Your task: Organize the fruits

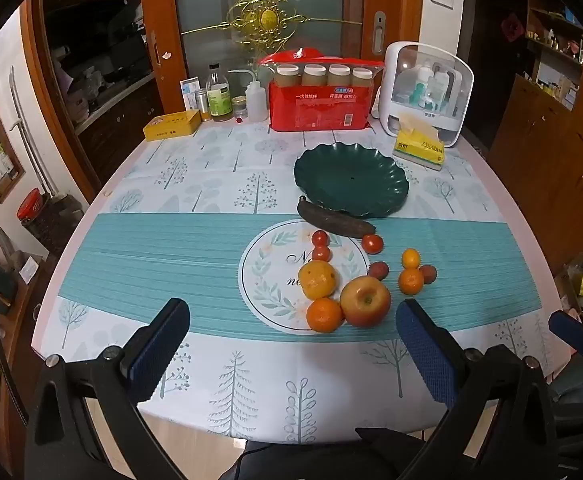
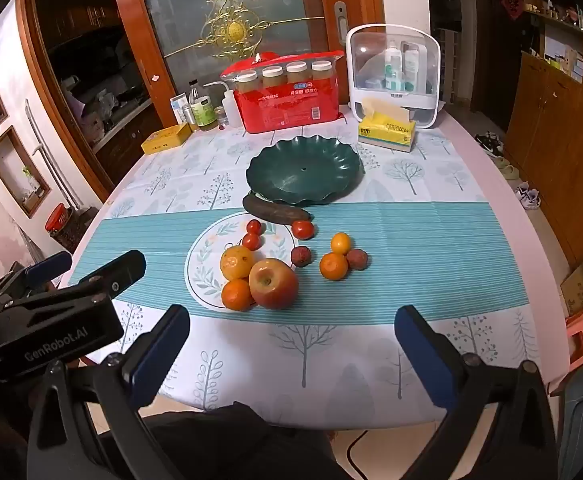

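Observation:
A dark green scalloped plate (image 1: 351,184) (image 2: 305,170) stands empty on the table. In front of it lie a blackened banana (image 1: 335,222) (image 2: 275,212), a red-yellow apple (image 1: 365,300) (image 2: 273,283), a yellow orange (image 1: 317,280) (image 2: 237,262), a tangerine (image 1: 323,315) (image 2: 237,295), several small tomatoes (image 1: 372,243) (image 2: 302,229), smaller oranges (image 1: 410,281) (image 2: 333,266) and dark red lychees (image 1: 378,270) (image 2: 301,256). My left gripper (image 1: 291,340) is open and empty, near the table's front edge. My right gripper (image 2: 291,344) is open and empty, also short of the fruit.
At the back stand a red package (image 1: 321,106) with jars, a white storage box (image 1: 427,88), a yellow tissue pack (image 1: 418,148), bottles (image 1: 218,92) and a yellow tin (image 1: 171,126). The left gripper's body shows at the left of the right wrist view (image 2: 51,312).

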Demonstrator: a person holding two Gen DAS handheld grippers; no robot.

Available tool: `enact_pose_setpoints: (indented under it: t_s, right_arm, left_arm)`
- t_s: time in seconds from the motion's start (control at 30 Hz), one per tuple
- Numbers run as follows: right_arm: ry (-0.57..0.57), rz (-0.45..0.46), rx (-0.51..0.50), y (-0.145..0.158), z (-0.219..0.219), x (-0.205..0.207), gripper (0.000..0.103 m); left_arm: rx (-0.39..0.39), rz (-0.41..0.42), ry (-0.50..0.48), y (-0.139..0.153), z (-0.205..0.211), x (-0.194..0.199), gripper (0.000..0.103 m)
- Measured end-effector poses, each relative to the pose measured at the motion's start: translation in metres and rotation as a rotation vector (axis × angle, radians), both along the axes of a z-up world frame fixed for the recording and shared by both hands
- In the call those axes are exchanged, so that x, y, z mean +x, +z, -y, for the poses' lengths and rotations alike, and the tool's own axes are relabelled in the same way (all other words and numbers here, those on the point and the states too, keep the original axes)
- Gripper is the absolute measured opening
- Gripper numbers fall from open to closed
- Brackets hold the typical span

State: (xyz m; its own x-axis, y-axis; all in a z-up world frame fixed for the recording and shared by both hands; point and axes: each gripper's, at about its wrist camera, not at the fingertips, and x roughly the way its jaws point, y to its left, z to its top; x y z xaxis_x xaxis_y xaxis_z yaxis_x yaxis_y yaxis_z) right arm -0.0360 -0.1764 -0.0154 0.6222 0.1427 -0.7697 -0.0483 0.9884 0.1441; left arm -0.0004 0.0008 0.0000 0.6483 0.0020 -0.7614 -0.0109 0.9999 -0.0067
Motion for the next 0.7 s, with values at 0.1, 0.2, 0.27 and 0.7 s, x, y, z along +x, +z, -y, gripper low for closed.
enact_pose_setpoints:
  t_s: [0.1, 0.2, 0.27, 0.7]
  right_arm:
    - [0.001, -0.004, 0.002, 0.000, 0.000, 0.001, 0.103]
    - [0.000, -0.007, -0.001, 0.000, -0.001, 0.002, 0.103]
    - [-0.001, -0.009, -0.001, 0.000, 0.000, 0.000, 0.103]
    - [-0.001, -0.022, 0.004, -0.002, 0.001, 0.001, 0.103]
  left_arm:
    - [0.014, -0.014, 0.001, 0.000, 0.001, 0.002, 0.102]
    - [0.010, -0.017, 0.000, 0.000, 0.001, 0.002, 0.102]
    - [0.009, -0.017, -0.001, -0.001, 0.000, 0.002, 0.102]
    - [0.001, -0.030, -0.002, -0.026, 0.001, -0.005, 0.102]
